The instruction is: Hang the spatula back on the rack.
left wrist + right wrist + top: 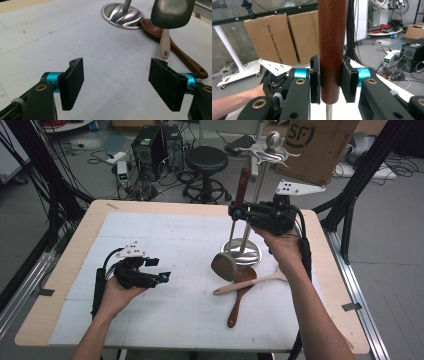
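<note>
My right gripper [236, 212] is shut on the dark brown wooden handle [243, 182] of a metal turner, held upright above the table. The turner's flat head [223, 265] hangs low beside the steel base [248, 256] of a hook stand [261, 180]. In the right gripper view the pads [315, 80] squeeze the handle [332, 45] from both sides. My left gripper [163, 276] rests at the table's left, open, with nothing between its jaws. Over the bare mat the left gripper [117, 85] faces the turner head [172, 12].
A dark wooden spoon [239, 290] and a pale wooden spatula [250, 282] lie crossed in front of the stand base. They lie near the left gripper as the spoon [180, 53] and the pale handle [164, 46]. A stool [206, 162], computers and cardboard boxes stand beyond the table.
</note>
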Available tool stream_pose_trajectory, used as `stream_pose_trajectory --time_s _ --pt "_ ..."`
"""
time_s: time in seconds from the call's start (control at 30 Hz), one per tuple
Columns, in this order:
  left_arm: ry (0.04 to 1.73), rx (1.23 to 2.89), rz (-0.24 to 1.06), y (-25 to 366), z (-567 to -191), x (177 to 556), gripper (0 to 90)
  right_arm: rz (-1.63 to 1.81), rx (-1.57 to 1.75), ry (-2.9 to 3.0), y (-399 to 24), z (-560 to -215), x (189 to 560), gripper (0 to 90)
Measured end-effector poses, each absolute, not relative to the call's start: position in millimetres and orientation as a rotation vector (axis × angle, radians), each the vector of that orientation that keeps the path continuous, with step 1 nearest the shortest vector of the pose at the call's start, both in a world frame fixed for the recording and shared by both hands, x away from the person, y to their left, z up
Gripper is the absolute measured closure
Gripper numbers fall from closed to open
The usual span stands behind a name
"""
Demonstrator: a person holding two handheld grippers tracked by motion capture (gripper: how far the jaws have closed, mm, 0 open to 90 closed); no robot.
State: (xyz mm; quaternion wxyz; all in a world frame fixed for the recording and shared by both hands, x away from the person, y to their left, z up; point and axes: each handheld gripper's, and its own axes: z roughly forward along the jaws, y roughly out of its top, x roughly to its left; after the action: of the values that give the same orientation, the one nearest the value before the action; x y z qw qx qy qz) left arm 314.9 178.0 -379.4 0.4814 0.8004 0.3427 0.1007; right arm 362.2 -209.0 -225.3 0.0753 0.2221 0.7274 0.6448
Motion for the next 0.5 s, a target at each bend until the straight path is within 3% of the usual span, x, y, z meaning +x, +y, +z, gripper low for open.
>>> stream_pose_trajectory --time_s 0.5 --pt "0.827 1.960 0.248 179 -379 314 29.0 1.929 0.724 2.132 -222 -217 374 73.0"
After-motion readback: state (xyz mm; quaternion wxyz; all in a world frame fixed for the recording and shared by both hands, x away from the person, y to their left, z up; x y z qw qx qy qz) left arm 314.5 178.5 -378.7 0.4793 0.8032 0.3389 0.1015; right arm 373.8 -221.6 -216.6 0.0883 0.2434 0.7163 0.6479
